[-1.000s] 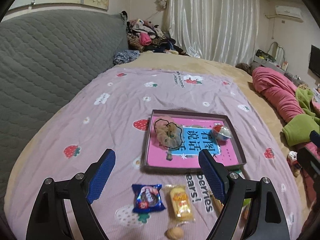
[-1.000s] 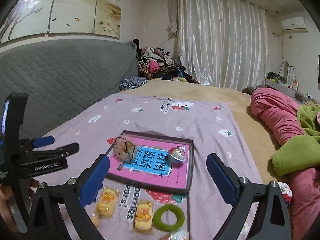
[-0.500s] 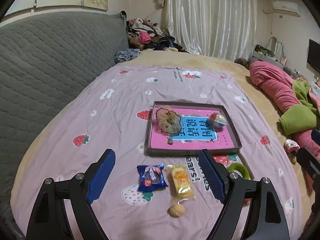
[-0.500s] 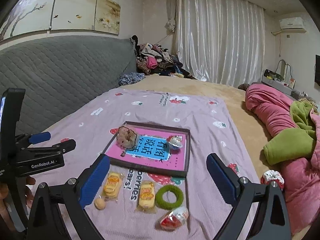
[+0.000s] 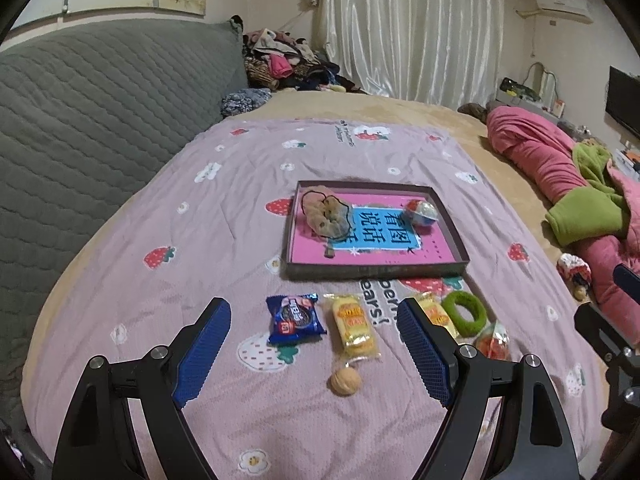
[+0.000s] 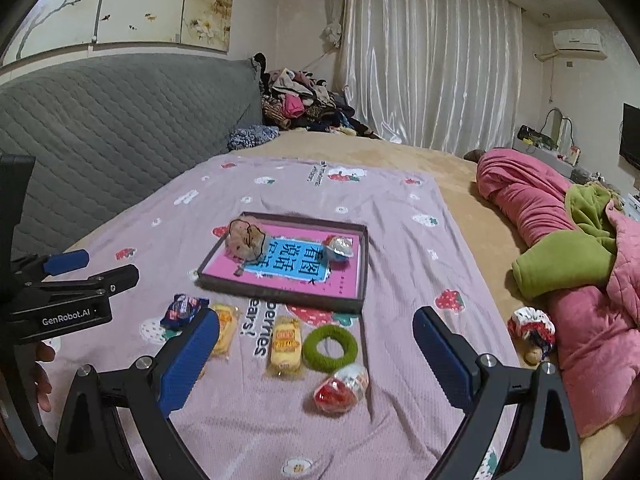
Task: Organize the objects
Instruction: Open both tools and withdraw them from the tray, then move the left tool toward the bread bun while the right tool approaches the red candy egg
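Both grippers hang over the near edge of a lilac strawberry-print blanket [image 5: 168, 240] spread on a bed. The left gripper [image 5: 314, 346] has its blue-padded jaws spread wide with nothing between the pads; the right gripper [image 6: 316, 354] is likewise released and empty.

Nearest the left gripper lies a walnut [image 5: 345, 381]. Just beyond it comes a row of loose items: a blue cookie packet [image 5: 295, 319], a yellow snack cake [image 5: 354, 327], a second yellow snack cake [image 6: 285, 345], a green ring-shaped scrunchie [image 6: 330, 348], and nearer than the ring, a clear egg-shaped capsule with red inside [image 6: 341, 389]. None of them touches either gripper.

Behind that row sits a shallow dark-rimmed tray [image 5: 376, 270], its floor covered by a pink and blue printed sheet. Inside, at its far left, rests a brown scrunchie [image 5: 326, 216]; at its far right, a small foil-wrapped ball [image 5: 420, 212].

Off the blanket to the right, a red-and-white scrunchie [image 6: 531, 326] lies against a heap of pink bedding [image 6: 560, 216] with a green fleece [image 6: 560, 264] on it. To the left stands a grey quilted headboard [image 5: 100, 120], with a pile of clothes [image 5: 280, 62] and white curtains [image 5: 408, 28] farthest back
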Demonstrator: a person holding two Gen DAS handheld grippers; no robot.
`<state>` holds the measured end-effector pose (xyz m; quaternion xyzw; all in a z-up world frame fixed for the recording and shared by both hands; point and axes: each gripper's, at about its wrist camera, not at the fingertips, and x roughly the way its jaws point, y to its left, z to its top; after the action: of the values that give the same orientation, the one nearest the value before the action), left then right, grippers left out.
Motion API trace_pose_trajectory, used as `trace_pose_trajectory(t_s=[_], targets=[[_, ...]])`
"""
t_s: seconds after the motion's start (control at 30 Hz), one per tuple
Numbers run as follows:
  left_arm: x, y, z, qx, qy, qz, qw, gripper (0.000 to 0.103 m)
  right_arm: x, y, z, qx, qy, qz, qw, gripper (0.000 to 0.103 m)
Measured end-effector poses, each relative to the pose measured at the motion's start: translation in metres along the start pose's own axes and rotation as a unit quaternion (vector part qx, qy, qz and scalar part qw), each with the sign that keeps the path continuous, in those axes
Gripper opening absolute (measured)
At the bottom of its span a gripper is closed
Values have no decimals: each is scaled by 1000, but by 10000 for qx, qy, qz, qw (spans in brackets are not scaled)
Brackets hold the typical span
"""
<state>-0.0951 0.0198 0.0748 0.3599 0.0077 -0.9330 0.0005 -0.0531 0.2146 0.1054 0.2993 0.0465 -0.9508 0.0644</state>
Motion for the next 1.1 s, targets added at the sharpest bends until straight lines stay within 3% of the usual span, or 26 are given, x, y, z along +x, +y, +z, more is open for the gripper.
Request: trace_pose_trajectory(t_s=[1.1], targets=[[12,-17,-63,142,491,-28,9987,86,2,3,-48,197,361,59,9991,98]])
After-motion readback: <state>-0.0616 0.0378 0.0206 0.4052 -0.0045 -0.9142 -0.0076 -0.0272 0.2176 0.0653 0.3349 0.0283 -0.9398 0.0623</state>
